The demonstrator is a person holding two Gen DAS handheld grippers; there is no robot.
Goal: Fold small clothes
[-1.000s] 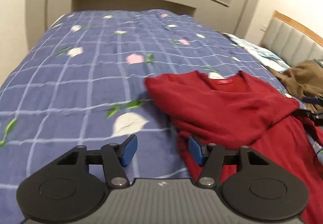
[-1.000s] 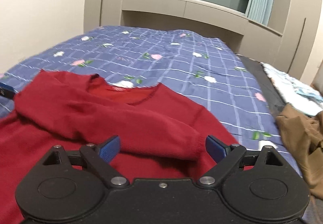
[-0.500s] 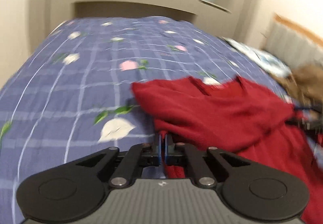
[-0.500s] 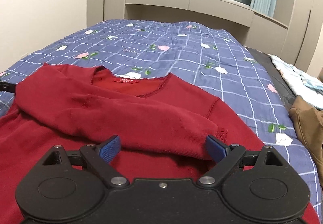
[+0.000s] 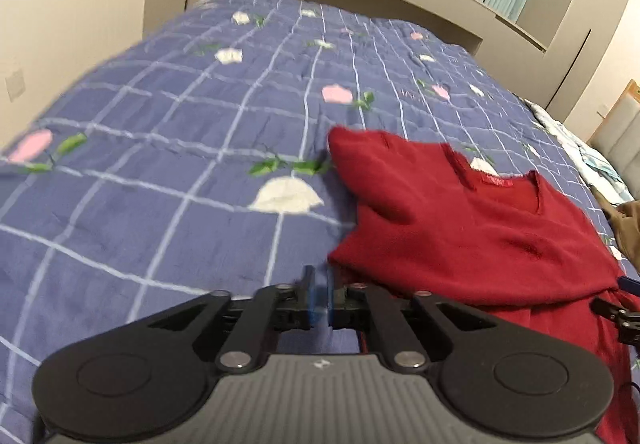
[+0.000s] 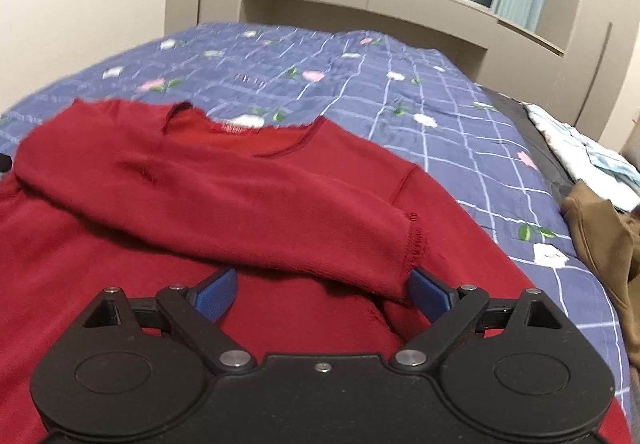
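bed (image 5: 168, 204) under a blue checked floral quilt, beige cabinets and a curtained window behind. red sweater (image 5: 460, 228) lies on the quilt, one sleeve folded across its chest. brown garment (image 6: 600, 236) at the right edge. left tongs (image 5: 319, 298) beside the sweater's edge, jaws just reopened a sliver after snapping closed, nothing visibly between them. right tongs (image 6: 320, 294) wide open, now lower over the sleeve cuff.
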